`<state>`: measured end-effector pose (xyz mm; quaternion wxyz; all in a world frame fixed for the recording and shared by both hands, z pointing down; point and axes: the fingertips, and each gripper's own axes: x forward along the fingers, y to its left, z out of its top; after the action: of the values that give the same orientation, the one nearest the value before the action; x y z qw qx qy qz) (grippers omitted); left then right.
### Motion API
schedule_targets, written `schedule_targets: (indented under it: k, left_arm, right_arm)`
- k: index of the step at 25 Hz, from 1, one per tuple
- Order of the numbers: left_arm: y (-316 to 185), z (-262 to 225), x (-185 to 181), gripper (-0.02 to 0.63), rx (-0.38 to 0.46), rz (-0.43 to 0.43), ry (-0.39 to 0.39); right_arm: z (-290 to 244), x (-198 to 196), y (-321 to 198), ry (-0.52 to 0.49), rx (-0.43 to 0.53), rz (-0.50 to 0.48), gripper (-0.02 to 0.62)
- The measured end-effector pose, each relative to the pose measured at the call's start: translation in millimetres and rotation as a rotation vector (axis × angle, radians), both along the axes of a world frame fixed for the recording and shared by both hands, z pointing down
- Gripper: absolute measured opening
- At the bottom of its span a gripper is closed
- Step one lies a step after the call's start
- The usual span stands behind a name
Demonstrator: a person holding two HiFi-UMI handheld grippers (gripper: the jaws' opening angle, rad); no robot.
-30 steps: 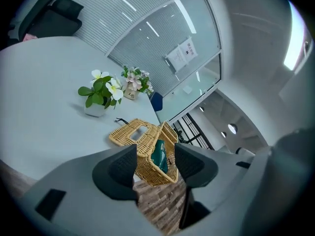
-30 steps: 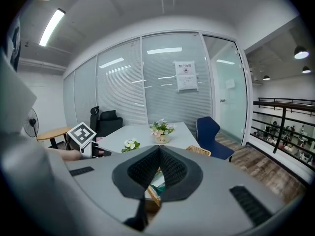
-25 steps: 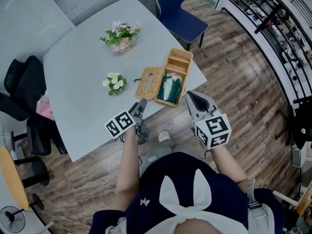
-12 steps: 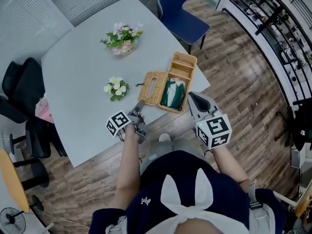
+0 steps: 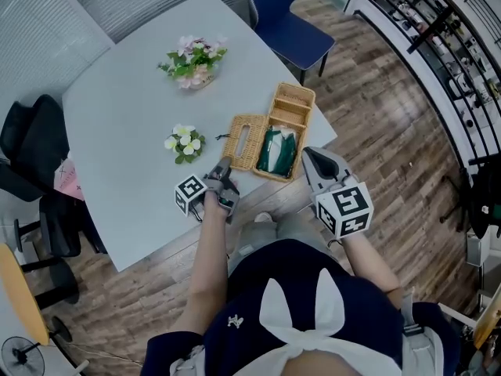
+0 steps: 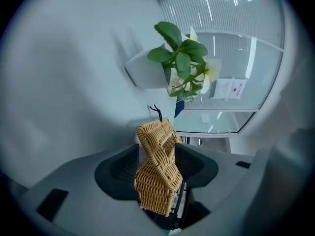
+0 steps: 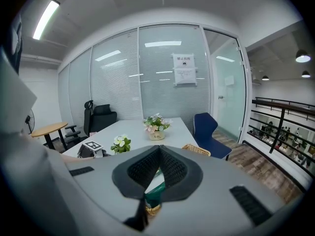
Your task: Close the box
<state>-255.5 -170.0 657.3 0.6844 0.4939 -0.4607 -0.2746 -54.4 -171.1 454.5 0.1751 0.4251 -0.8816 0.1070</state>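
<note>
A wicker box [image 5: 290,110] lies open at the table's near right corner, with a green packet [image 5: 277,148] inside. Its slotted lid [image 5: 244,139] is folded flat to the left. My left gripper [image 5: 225,166] is at the lid's near edge. In the left gripper view the lid [image 6: 156,173] stands between the open jaws of that gripper [image 6: 156,154]. My right gripper [image 5: 310,154] hovers by the box's near right side, jaws shut and empty. In the right gripper view, the box rim [image 7: 196,150] and green packet [image 7: 156,194] show past that gripper [image 7: 158,149].
A pot of white flowers [image 5: 185,142] stands just left of the lid, also in the left gripper view [image 6: 181,58]. A pink bouquet [image 5: 192,59] sits farther back. A blue chair [image 5: 286,19] is beyond the table, black chairs [image 5: 30,157] at the left.
My left gripper has moved forward over the table to the lid's near edge, and the lid now sits between its jaws. The right gripper has hardly moved.
</note>
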Motion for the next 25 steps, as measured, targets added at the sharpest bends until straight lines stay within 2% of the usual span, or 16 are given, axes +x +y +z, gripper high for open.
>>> schedule_targets:
  k: [5,8,13,25]
  left_arm:
    - [-6.1,4.6,2.5,0.227,0.003,-0.071,0.089]
    - [-6.5,3.4,5.4,0.202,-0.013,-0.115,0.128]
    - [-4.7,6.0,2.9,0.124,-0.034,-0.145,0.114]
    - [-3.5,16.4,-4.0,0.118,-0.043,-0.129,0.068]
  right_arm:
    - [1.3,3.6,3.4,0.004,-0.004,0.006,0.006]
    - [2.5,6.3,5.2,0.004,-0.006,0.012,0.006]
    - [4.9,9.0,6.5,0.002,-0.009,0.022,0.006]
    - [8.3,9.8,8.7,0.004,-0.017,0.031,0.006]
